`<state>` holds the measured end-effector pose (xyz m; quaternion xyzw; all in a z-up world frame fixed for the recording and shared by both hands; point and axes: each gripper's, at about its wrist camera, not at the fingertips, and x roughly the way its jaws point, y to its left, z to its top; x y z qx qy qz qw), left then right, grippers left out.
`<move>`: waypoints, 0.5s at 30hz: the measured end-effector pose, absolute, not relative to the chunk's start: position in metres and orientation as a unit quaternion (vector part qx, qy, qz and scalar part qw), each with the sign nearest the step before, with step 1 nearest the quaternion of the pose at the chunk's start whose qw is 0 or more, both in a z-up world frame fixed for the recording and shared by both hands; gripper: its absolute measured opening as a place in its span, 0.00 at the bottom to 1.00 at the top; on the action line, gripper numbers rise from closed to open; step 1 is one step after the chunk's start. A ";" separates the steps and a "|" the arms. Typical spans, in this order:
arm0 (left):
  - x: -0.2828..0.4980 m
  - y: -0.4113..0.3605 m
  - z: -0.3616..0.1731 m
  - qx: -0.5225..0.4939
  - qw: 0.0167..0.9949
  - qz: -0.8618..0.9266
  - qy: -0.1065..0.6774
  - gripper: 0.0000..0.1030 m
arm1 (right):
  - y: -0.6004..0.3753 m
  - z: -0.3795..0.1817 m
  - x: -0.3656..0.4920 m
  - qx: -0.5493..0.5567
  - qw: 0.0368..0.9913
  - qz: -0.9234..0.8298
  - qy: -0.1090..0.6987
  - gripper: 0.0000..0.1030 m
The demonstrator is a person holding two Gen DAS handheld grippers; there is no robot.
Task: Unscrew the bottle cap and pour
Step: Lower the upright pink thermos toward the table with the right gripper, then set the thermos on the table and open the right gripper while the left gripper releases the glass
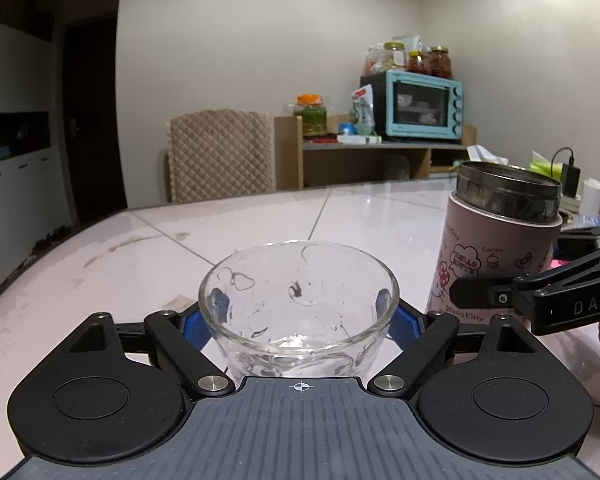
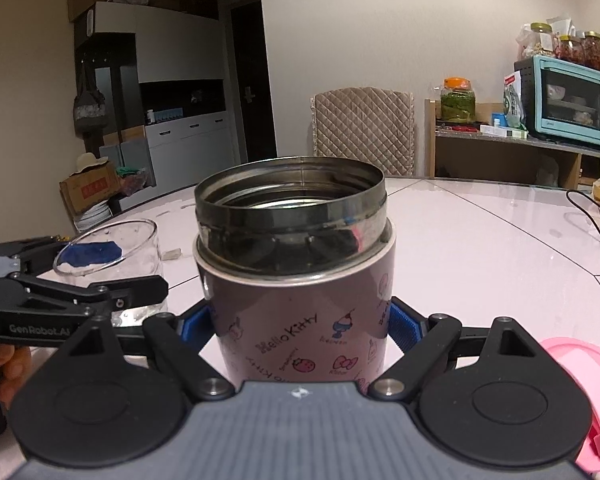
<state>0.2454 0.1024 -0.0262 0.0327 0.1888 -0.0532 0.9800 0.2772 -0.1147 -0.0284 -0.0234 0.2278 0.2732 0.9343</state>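
My left gripper (image 1: 300, 316) is shut on a clear glass cup (image 1: 299, 304) that looks empty; its blue pads press both sides. My right gripper (image 2: 300, 322) is shut on a pink Hello Kitty flask (image 2: 296, 300) with an open steel mouth and no cap. In the left wrist view the flask (image 1: 496, 248) stands just right of the cup, slightly tilted, with the right gripper's finger across it. In the right wrist view the cup (image 2: 112, 264) is at the left, held by the left gripper. The pink cap (image 2: 588, 400) lies at the lower right.
The white tiled table (image 1: 260, 220) carries a mug (image 1: 598, 200), tissues and a charger at the right. A black cable (image 2: 588, 208) and a dark device lie at the far right. A quilted chair (image 1: 220, 156) stands behind the table.
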 end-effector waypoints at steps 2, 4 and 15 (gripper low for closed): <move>0.245 0.103 -0.026 0.031 0.980 -0.054 0.187 0.88 | -0.114 -0.029 0.276 -0.026 0.935 0.273 0.225 0.86; 0.245 0.102 -0.026 0.033 0.980 -0.055 0.187 0.89 | -0.113 -0.029 0.275 -0.025 0.935 0.273 0.223 0.86; 0.245 0.103 -0.026 0.036 0.980 -0.057 0.189 0.90 | -0.114 -0.033 0.276 -0.012 0.934 0.270 0.234 0.96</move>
